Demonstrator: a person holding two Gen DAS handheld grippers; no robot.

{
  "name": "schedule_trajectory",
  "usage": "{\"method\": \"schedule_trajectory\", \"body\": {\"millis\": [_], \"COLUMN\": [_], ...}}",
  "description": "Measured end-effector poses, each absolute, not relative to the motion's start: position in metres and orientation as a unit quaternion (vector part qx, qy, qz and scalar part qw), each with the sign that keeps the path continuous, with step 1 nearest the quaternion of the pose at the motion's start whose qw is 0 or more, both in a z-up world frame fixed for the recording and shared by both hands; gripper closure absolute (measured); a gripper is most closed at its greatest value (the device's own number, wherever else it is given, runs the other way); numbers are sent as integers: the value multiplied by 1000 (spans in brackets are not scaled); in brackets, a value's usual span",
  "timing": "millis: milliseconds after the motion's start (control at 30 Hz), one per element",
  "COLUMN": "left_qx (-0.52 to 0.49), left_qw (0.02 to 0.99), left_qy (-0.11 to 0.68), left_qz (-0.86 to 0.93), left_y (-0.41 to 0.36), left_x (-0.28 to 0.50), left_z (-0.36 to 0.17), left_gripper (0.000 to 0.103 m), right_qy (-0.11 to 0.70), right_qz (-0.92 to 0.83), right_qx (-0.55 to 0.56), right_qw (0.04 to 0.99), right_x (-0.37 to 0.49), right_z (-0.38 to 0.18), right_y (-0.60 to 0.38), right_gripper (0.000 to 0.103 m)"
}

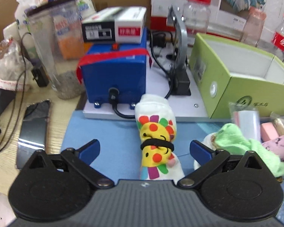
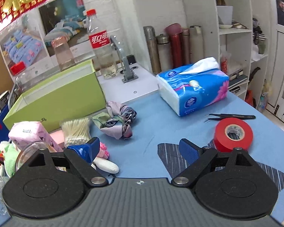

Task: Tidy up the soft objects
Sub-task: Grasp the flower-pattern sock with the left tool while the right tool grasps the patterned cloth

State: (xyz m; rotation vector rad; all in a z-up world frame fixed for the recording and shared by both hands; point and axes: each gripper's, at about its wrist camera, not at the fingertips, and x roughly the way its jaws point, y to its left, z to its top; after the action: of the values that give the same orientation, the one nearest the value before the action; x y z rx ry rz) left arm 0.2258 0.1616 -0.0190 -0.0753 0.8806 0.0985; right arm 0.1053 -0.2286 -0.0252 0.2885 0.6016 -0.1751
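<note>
Blue matting covers the table (image 1: 111, 124), and a green box (image 1: 236, 87) stands open at its back edge. Smaller, a tissue pack (image 2: 194, 89) lies near a red tape roll (image 2: 233, 134). Between the wide-spread fingers of the left tool (image 1: 144, 149), untouched, lies a white sun-print sock roll (image 1: 156, 138) bound by a black band; a green cloth (image 1: 234, 138) sits just beside it. Right tool (image 2: 140, 147) hangs equally wide, holding nothing, near a crumpled lilac cloth (image 2: 117, 120).
</note>
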Motion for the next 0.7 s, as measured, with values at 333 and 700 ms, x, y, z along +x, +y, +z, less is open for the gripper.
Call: {"method": "schedule_trajectory", "body": {"millis": [333,700], "left_qx": [-70,-82], "left_qw": [893,889], "left_qy": [431,437], "left_qz": [113,109], "left_y": [201,190], "left_x": [213,215], "left_z": [-33,-40], "left_gripper": [2,2], "right_qy": [305,340], "right_qz": [-41,-35], "right_qx": [136,68], "right_qw": [942,937], "right_x": [127,213], "right_z": [-17,-22], "right_y": [-234,-233], "right_gripper": [25,25]}}
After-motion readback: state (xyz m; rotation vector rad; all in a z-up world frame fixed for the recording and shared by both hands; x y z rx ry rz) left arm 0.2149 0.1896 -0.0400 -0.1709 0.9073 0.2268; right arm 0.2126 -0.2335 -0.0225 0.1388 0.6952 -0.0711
